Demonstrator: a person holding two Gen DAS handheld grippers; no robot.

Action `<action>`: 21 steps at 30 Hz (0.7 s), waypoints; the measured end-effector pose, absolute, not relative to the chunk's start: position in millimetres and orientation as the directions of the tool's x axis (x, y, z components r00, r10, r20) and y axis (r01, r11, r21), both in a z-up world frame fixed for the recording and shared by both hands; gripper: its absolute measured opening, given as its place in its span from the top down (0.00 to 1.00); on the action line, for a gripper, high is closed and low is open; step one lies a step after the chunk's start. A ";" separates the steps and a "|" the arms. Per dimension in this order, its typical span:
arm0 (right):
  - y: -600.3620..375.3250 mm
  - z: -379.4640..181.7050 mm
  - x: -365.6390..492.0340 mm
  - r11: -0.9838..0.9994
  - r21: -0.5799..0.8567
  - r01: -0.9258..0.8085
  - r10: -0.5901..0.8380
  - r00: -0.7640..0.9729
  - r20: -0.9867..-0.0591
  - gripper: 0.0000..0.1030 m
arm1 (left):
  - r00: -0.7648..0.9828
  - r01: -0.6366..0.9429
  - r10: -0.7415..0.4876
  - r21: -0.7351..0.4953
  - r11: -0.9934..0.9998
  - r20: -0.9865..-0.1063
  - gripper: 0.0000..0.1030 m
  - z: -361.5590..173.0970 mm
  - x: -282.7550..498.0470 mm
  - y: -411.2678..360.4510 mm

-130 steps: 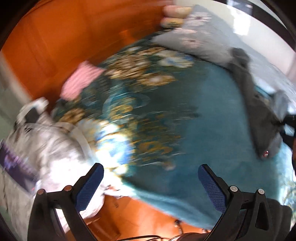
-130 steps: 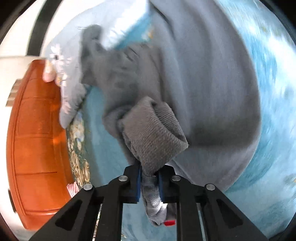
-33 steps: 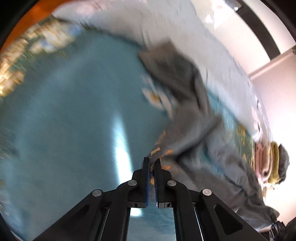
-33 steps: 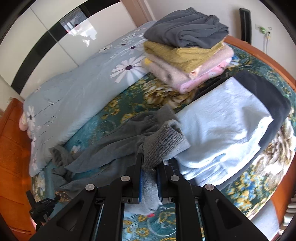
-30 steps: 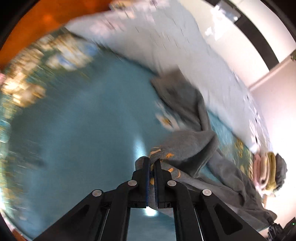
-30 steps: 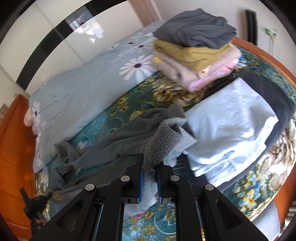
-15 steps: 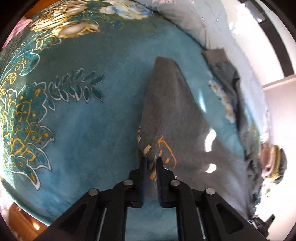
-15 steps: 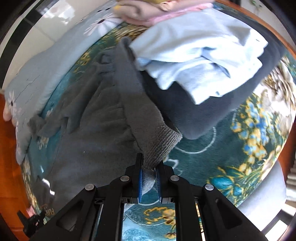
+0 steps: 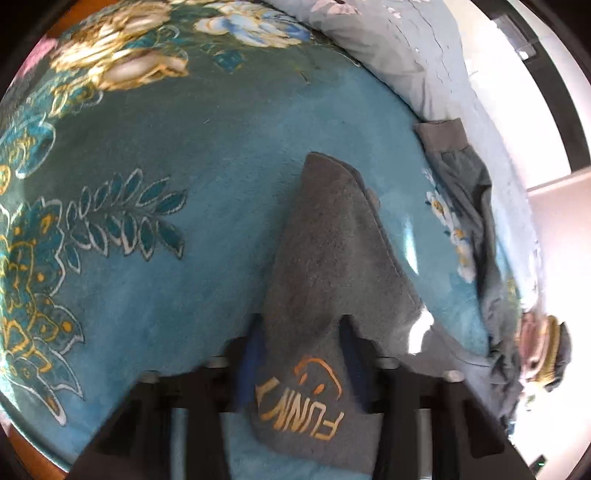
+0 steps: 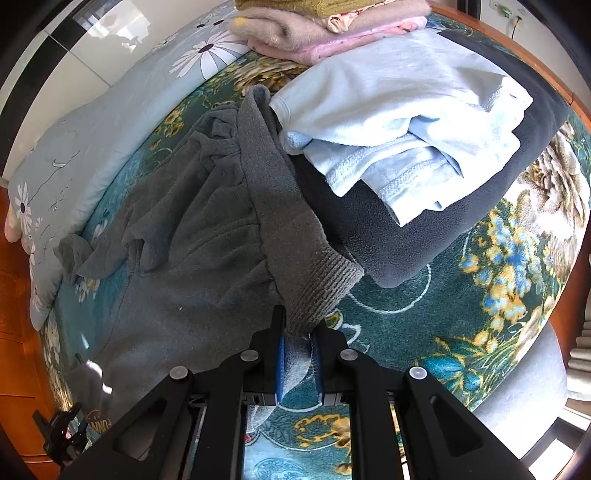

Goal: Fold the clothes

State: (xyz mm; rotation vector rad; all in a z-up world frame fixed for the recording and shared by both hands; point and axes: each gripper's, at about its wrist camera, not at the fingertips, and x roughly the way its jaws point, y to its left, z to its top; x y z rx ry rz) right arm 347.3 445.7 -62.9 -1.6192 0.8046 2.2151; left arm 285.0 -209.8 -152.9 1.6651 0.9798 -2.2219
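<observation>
A grey fleece garment (image 9: pixel 332 240) lies stretched across the teal floral bedspread (image 9: pixel 166 184). Its end with the orange "FUNNY" print (image 9: pixel 299 402) sits between the fingers of my left gripper (image 9: pixel 301 354). Those jaws stand apart and are closing, and the blurred pads do not visibly press the cloth. In the right wrist view the same garment (image 10: pixel 192 258) spreads out to the left. My right gripper (image 10: pixel 297 354) is shut on its ribbed cuff (image 10: pixel 317 280), low over the bed. The left gripper (image 10: pixel 62 432) shows small at the lower left.
A light blue garment (image 10: pixel 406 122) lies on a dark grey fleece (image 10: pixel 406 236) to the right of the cuff. A folded stack (image 10: pixel 325 29) sits behind them. A pale daisy-print quilt (image 10: pixel 110 122) runs along the far side. An orange wooden bed frame (image 10: pixel 18 350) borders the left.
Both grippers have come down toward the bed and the grey garment now lies stretched out. The left jaws, shut a second ago, now stand apart around the printed end.
</observation>
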 end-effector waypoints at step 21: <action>432.3 -64.0 343.3 -0.803 0.286 -0.522 -0.118 -0.332 -0.936 0.87 | -0.121 -0.043 0.214 -0.211 -0.977 -0.969 0.74 -152.8 237.4 59.8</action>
